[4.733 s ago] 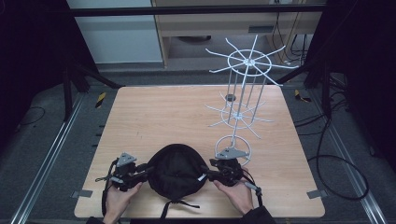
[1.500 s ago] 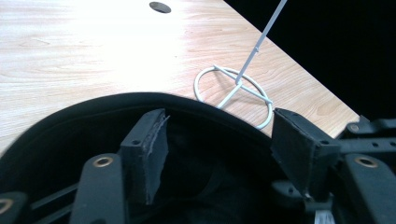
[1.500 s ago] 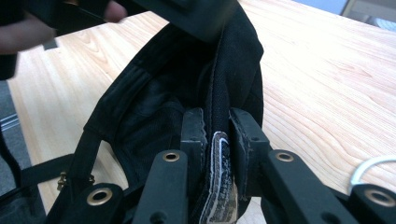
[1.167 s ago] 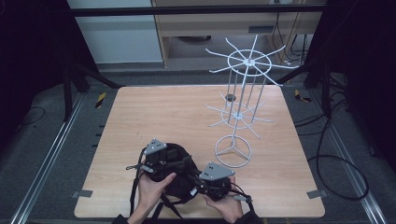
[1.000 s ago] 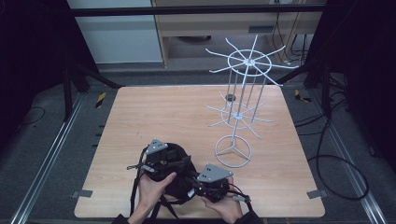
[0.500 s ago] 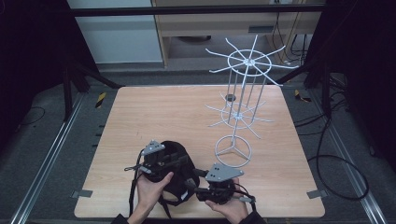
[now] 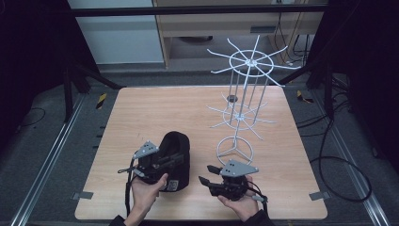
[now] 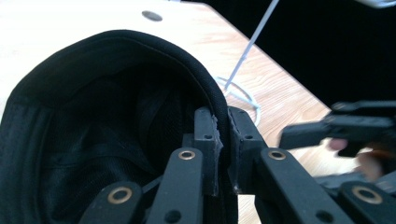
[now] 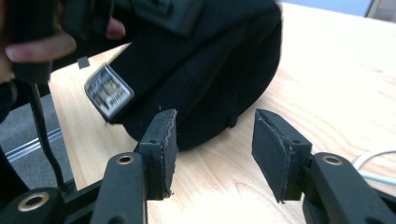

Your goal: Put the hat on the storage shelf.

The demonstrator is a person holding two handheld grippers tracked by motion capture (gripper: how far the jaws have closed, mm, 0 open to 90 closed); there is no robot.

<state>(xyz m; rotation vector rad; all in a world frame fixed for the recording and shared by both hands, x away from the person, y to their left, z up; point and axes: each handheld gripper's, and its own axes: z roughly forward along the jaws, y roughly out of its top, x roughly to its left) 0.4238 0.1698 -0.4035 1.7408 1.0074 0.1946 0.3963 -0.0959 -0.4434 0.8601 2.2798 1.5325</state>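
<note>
A person is standing at the near edge of a light wooden table (image 7: 155, 108), working a gripper with each hand. The left gripper (image 8: 223, 154) is pinching the rim of a black cap (image 7: 175, 153) — in the left gripper view its two pads are pressed together on the stiff edge of the fabric, with the dark, mesh-lined hollow of the cap opening to the left of them. From the high view the cap is sitting near the front of the table, left of centre, tipped up on its side with the left hand (image 7: 147, 190) just below it. A small silvery label (image 9: 108, 92) is showing on the cap's lower edge, facing the right gripper. The right gripper (image 9: 212, 151) is hanging just beside the cap, its jaws spread apart and gripping nothing; through the gap between them the rounded black crown is resting on the wood — close, but not touching the pads. The right hand (image 7: 244, 203) is holding that gripper low over the front edge, pointing left toward the cap. Behind it a white wire rack (image 7: 244, 89) is standing upright on the right half of the table, with spokes fanning out at two levels above a ring base, well apart from the cap.
</note>
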